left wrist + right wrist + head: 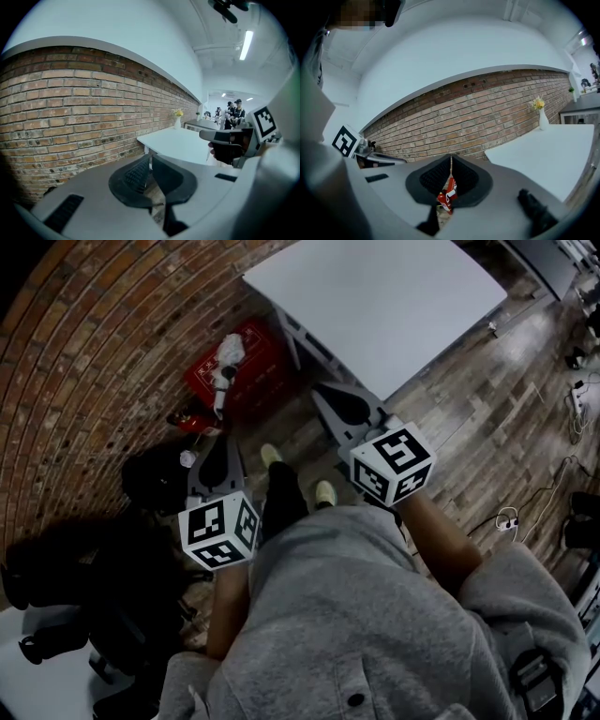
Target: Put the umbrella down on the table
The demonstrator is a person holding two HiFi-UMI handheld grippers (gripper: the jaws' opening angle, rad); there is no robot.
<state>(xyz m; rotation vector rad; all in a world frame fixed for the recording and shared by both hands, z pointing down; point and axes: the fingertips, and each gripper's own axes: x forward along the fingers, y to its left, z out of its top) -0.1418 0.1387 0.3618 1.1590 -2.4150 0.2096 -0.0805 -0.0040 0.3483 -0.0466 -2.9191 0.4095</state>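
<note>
I see two tools held out before a person in a grey top (375,615), above a wood floor (469,437). My left gripper (151,158) has its jaws closed together with nothing between them. My right gripper (451,160) is closed and empty too. The white table (394,296) stands ahead, near the brick wall (103,343), with a red crate (251,381) on the floor beside its leg. I cannot pick out the umbrella: the dark shapes (155,479) by my left tool are too dim to name.
</note>
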